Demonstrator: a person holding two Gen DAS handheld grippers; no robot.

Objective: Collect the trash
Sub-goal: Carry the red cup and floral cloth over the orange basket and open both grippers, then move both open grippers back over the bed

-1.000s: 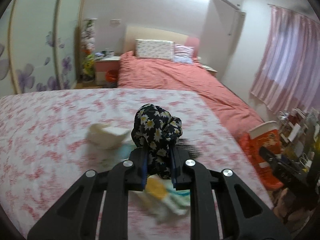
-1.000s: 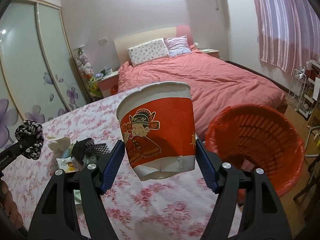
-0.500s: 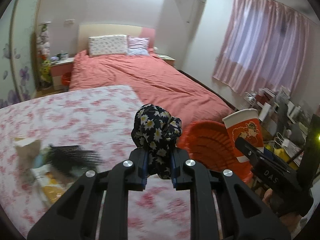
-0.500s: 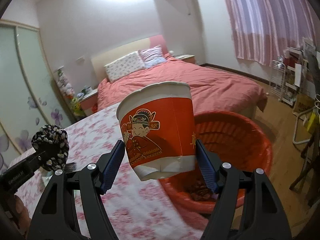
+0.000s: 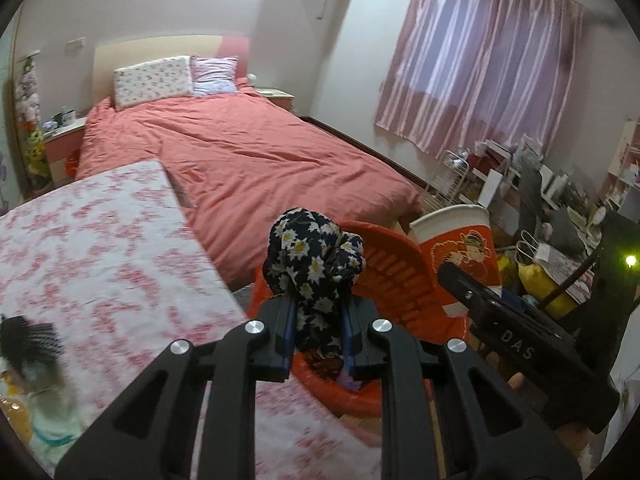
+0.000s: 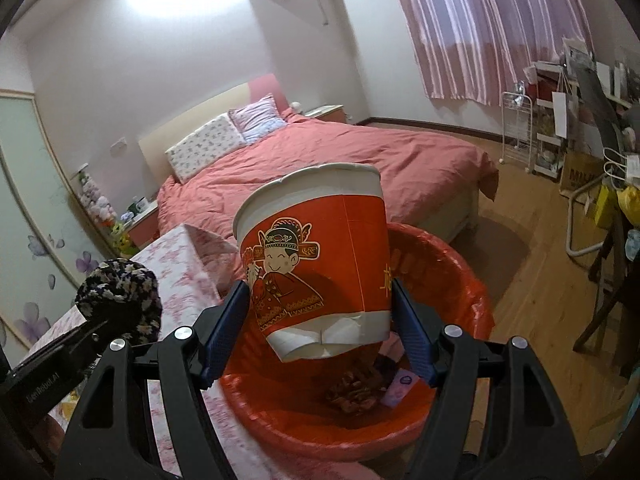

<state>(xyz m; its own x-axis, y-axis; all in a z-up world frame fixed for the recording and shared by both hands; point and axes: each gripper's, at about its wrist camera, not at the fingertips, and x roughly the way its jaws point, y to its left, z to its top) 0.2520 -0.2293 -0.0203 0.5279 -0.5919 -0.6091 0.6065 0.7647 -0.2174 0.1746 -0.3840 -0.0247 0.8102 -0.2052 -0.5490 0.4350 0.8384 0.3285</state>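
Holding paper cup (image 6: pixel 316 264) — red bin (image 6: pixel 472 292), trash inside

Floral-clothed table (image 5: pixel 100 248): black brush (image 5: pixel 30 342), blurred wrappers (image 5: pixel 48 432).

"DAS" on right gripper (image 5: pixel 516 344); other print perhaps "GenRobot.AI".

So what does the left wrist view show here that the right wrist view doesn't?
Only the left wrist view shows the blurred leftover items on the floral cloth. Only the right wrist view shows the trash inside the red basket and the bare wood floor. Both show the floral scrunchie shut in the left gripper, and the noodle cup shut in the right gripper.
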